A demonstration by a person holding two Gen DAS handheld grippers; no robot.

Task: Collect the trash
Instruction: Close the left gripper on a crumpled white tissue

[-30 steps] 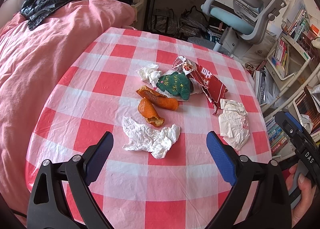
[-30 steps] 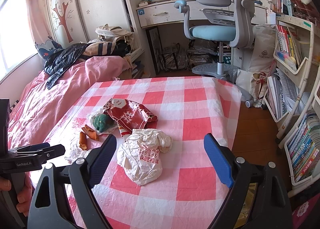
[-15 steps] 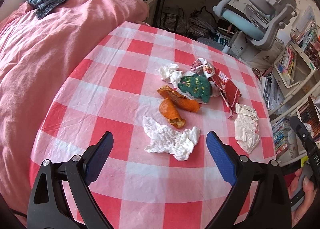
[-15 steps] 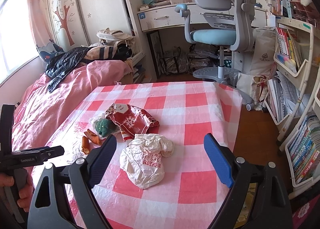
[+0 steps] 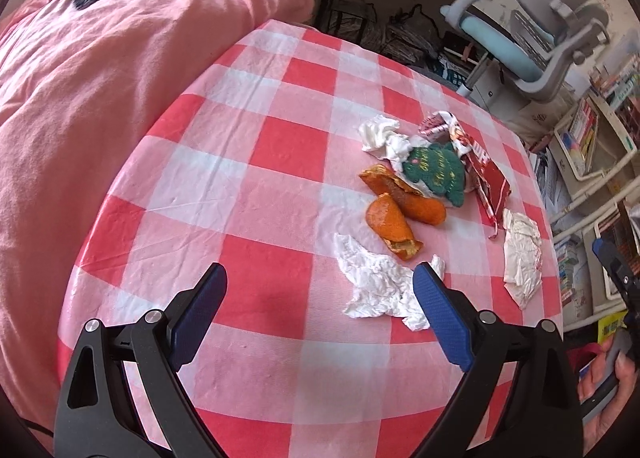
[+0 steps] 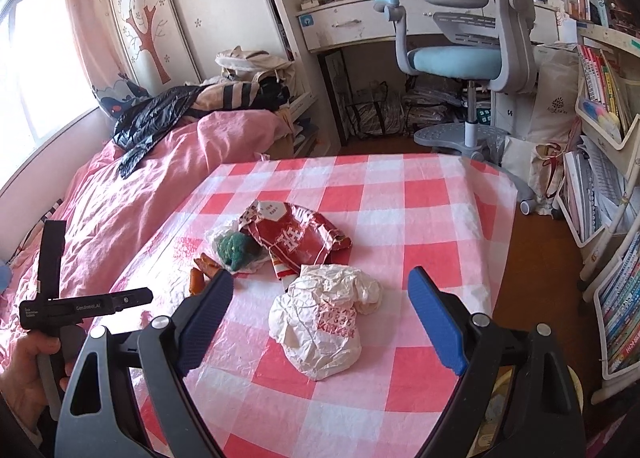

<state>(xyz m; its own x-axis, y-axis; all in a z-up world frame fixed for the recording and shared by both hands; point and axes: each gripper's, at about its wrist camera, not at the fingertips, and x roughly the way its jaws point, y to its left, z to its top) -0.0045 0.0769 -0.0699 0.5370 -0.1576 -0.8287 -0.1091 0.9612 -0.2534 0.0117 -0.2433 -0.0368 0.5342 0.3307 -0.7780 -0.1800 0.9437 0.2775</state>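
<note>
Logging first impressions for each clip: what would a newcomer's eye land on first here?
The litter heaped mid-table on the red-and-white checked tablecloth: bright orange peels beside a green wrapper and a red snack bag. A crumpled white tissue lies nearest the open left gripper. A crumpled white paper bag sits right before the open right gripper.

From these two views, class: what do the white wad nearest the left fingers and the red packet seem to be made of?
White wad: probably tissue paper, matte, softly crumpled with ragged edges. Red packet: likely plastic or foil film, glossy, sharply creased, printed.
</note>
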